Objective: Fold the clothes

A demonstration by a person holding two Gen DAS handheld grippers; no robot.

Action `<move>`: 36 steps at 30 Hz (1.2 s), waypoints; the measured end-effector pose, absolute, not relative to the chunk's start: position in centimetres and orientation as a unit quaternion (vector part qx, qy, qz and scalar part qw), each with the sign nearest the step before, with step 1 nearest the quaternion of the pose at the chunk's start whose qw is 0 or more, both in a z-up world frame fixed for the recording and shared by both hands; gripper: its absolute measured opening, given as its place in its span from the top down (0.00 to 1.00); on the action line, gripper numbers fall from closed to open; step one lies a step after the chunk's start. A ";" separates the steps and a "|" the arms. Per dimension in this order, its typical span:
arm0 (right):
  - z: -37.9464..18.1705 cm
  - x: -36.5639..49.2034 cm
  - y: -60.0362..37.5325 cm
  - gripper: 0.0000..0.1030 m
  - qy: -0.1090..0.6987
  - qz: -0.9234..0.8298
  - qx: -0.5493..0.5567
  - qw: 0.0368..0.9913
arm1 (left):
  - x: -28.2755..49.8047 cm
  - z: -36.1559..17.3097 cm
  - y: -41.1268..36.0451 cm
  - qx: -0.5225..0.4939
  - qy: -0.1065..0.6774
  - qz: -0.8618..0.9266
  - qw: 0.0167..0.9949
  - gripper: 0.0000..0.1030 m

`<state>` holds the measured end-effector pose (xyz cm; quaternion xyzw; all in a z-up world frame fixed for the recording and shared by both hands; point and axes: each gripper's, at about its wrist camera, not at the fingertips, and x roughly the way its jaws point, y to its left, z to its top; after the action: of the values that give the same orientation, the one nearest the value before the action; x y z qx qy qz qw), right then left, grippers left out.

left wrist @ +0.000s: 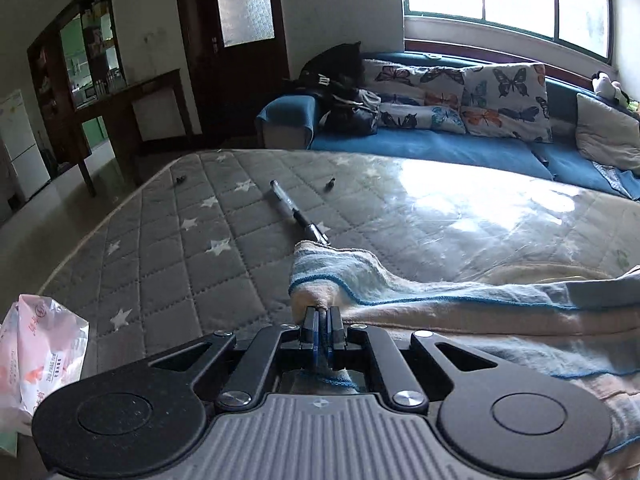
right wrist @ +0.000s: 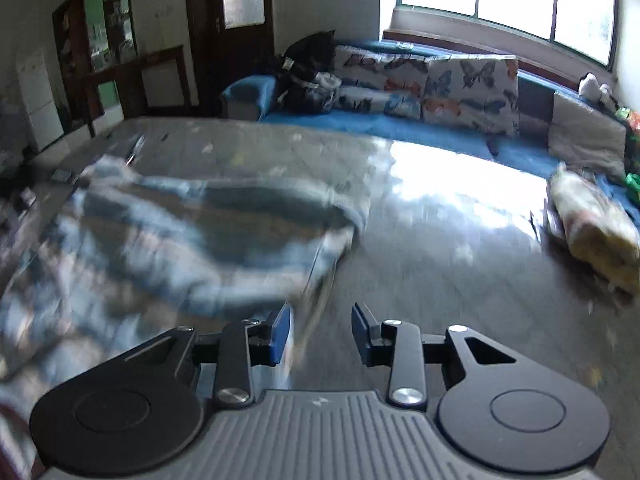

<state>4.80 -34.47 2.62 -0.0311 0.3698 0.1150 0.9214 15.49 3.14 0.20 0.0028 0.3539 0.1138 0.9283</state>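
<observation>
Garment (left wrist: 400, 292), pale blue and cream with a darker blue hem, lay across the near right part of the grey star-quilted mattress (left wrist: 180, 248) in the left wrist view. The left gripper (left wrist: 322, 320) was clenched on a bunched corner of the garment, cloth pinched between its pads and trailing back under the jaws. A pen (left wrist: 298, 212) lay just beyond that corner, its near end hidden by the cloth. Two small dark objects sat farther up the mattress, too small to identify. A pink and white plastic bag (left wrist: 40, 356) stood at the near left edge, cut off by the frame. Bare quilting lay open to the left and ahead as far as the mattress's far edge, beyond which stood a blue sofa (left wrist: 440, 148) with butterfly cushions. Glare washed out the right half of the mattress.

In the right wrist view, heavily blurred, the garment (right wrist: 180, 240) spread over the left half of the mattress (right wrist: 440, 280), its right edge running down beside the left finger. The right gripper (right wrist: 321, 328) was released, jaws apart with nothing pressed between them. Open mattress lay ahead and to the right. A rolled yellowish bundle (right wrist: 596, 232) sat at the right edge, indistinct.
</observation>
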 end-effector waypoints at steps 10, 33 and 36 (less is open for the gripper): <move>-0.6 14.5 -35.9 0.67 0.392 0.092 0.065 0.913 | 16.1 -0.3 4.2 -0.017 0.362 0.104 0.926 0.96; 3.4 13.7 -33.5 0.96 0.304 0.007 -0.095 0.948 | 21.9 -2.0 1.6 0.037 0.378 0.050 0.924 0.93; 1.7 14.8 -34.8 0.95 0.340 -0.013 -0.084 0.937 | 22.2 -1.8 1.5 0.026 0.372 0.048 0.927 0.91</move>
<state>14.82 -34.76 1.70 -0.0844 0.3395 -0.0130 0.9367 22.21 1.48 -1.81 0.0260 0.3720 0.0481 0.9266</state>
